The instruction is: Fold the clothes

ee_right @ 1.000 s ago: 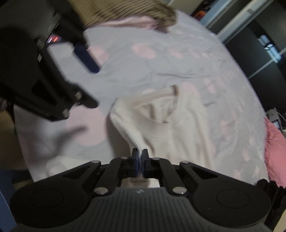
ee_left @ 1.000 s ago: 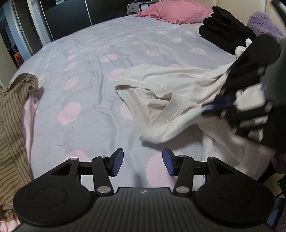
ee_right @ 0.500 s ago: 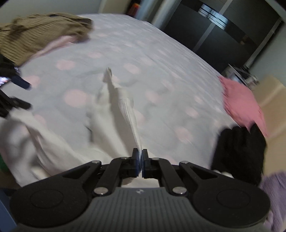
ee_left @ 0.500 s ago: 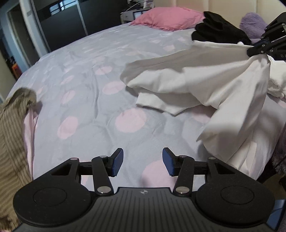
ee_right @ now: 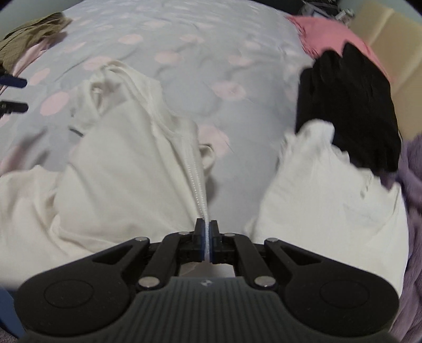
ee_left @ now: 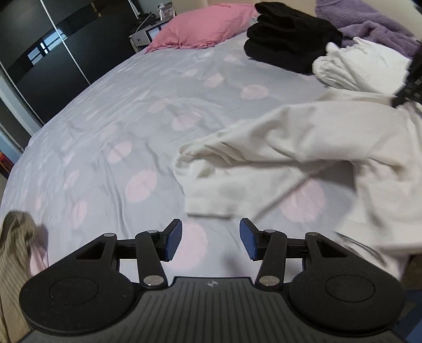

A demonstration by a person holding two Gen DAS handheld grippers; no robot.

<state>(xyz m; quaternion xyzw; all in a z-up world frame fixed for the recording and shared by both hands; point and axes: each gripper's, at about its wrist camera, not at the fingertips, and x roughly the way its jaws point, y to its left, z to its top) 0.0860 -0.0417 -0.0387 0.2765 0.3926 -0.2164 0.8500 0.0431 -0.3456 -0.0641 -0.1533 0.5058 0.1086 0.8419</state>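
Currently you're in the spread-out step: right gripper (ee_right: 207, 238) is clamped on the ribbed hem of the white shirt (ee_left: 303, 147), which drapes crumpled toward the bed's (ee_left: 132, 118) near right edge. Left gripper (ee_left: 208, 242) is half-open, empty, over bare sheet. Next, I'd say: left needs an opposite shirt edge to pull it flat.

Both cameras looked forward and down along their claws, close over the bed (ee_left: 110, 137). The left view faced the pink pillow (ee_left: 205, 23); the right view sat nearer the cloth. The 2 views shared the white shirt (ee_right: 126, 168) and black pile (ee_left: 287, 39).
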